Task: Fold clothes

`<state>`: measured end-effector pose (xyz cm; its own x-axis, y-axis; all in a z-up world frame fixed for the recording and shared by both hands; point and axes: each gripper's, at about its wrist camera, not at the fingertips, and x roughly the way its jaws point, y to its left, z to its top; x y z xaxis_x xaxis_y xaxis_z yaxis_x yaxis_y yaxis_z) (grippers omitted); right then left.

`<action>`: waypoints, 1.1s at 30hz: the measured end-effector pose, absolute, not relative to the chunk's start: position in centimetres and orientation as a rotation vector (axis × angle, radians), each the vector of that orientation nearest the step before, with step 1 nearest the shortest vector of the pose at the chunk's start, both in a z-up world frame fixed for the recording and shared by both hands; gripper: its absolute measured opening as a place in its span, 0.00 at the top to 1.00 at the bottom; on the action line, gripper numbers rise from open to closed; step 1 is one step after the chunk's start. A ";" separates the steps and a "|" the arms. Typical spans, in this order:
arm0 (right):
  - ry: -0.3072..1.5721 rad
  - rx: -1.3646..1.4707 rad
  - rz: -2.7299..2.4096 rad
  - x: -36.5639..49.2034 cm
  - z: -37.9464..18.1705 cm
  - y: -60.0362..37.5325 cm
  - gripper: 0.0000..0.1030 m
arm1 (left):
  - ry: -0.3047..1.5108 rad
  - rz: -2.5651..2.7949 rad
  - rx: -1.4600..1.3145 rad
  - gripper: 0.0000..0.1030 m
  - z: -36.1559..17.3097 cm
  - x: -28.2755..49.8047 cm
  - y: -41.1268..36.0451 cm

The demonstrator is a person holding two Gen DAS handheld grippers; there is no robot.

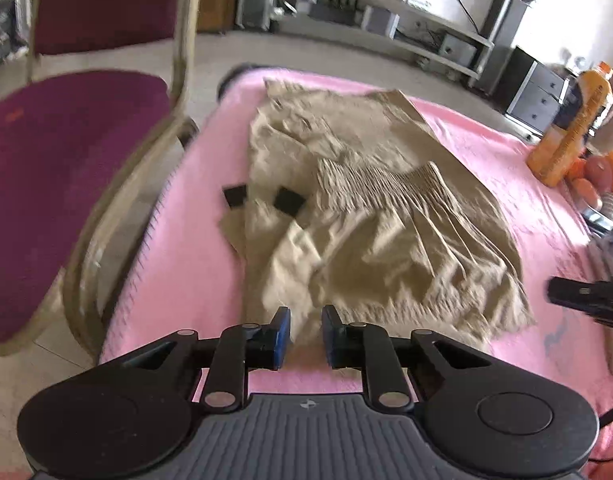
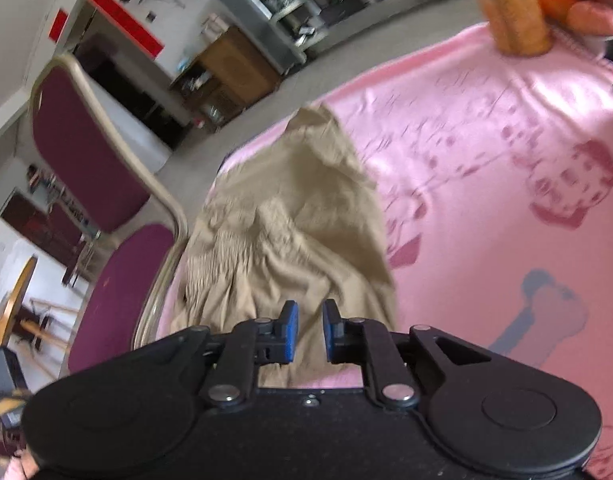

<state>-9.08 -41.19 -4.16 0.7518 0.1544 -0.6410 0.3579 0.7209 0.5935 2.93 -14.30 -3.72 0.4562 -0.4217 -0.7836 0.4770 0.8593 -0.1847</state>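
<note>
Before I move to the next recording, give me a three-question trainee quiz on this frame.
1. True or false: the left gripper is clamped on the khaki garment.
2. Multiple choice: what stands beside the table on the garment's side? A) a maroon chair B) a laundry basket C) a stool
3. Fill in: the garment lies on a ____ cloth, with an orange bottle standing near its far edge.

Key:
1. False; its jaws are apart with nothing between them, as are those of the right gripper.
2. A
3. pink
</note>
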 end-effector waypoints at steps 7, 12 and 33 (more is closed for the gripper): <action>0.792 0.778 0.026 -6.9 -5.8 -38.8 0.86 | 1.071 -0.493 0.045 0.82 -6.1 4.8 -14.4; 0.829 0.803 0.104 -5.8 -6.9 -37.7 0.84 | 1.087 -0.481 0.031 0.80 -6.4 5.2 -14.3; 0.673 0.852 -0.314 -10.6 -5.7 -44.4 0.90 | 0.868 -0.481 0.078 0.82 -3.3 3.0 -14.5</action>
<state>-10.60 -44.41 -5.67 0.7527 0.0059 -0.6584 0.5086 0.6299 0.5871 3.01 -14.54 -3.32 0.5466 -0.3743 -0.7491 0.4366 0.8907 -0.1265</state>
